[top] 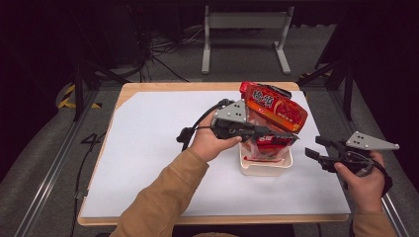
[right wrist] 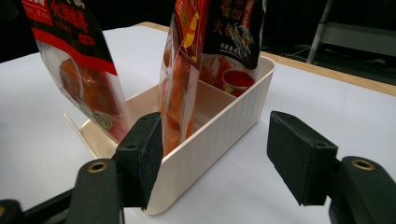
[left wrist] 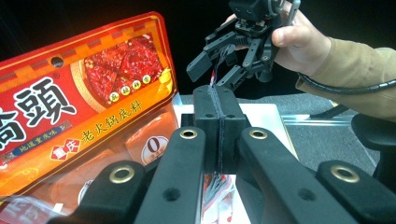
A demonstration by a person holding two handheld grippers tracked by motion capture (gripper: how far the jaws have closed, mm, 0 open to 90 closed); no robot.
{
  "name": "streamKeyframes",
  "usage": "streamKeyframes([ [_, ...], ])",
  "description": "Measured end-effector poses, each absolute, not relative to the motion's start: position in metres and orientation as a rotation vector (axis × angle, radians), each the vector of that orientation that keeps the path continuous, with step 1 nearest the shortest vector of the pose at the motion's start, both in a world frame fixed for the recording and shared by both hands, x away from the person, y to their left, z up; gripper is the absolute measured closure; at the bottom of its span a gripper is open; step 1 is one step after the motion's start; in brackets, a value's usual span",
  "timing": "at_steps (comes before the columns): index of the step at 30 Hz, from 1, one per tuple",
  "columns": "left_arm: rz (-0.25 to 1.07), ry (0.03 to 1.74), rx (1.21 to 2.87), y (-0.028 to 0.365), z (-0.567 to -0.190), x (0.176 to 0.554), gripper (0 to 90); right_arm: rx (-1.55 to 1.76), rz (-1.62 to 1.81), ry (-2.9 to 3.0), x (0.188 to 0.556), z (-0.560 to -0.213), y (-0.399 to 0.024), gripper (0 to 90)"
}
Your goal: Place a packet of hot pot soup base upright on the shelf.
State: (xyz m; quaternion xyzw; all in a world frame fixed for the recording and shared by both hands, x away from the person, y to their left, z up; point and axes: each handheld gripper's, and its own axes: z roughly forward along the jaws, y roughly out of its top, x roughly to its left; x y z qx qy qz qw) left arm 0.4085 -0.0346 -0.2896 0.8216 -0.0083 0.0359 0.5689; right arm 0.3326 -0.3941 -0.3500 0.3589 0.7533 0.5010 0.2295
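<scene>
table: light wooden table (top: 163, 88) under a white paper sheet (top: 148, 163), the biggest surface here
container: cream ribbed plastic box (top: 265, 168) right of centre on the sheet; the right gripper view shows a divider wall inside (right wrist: 212, 93)
contents: three sauce pouches stand in the box, leaning, tops well above the rim
big pouch: red and orange foil pouch (top: 274, 107) at the far side, tilted away from the person; large white Chinese characters, yellow strip reading 老火锅底料, a "0" badge lower down (left wrist: 154, 144)
middle pouch: clear pouch with orange contents and a dark top (right wrist: 180, 70); print too blurred to read
near pouch: clear pouch with a red header band (right wrist: 74, 60); small round logo, unreadable
left gripper: black two-jaw gripper (top: 281, 136) over the box, pads pressed flat together on the top seam of a clear red-printed pouch (left wrist: 215, 186)
right gripper: black two-jaw gripper (top: 312, 147) right of the box, off the table edge; jaws apart, nothing between them, the box corner just ahead
surroundings: grey metal frame (top: 245, 29) and loose cables (top: 163, 49) on the floor beyond the table
</scene>
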Motion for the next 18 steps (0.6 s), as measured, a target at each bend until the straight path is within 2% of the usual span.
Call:
streamKeyframes([
  [18,0.047,0.033,1.928,-0.044,-0.314,0.416,90.0,1.003,1.375,2.082,0.334,-0.353,-0.394,36.0],
])
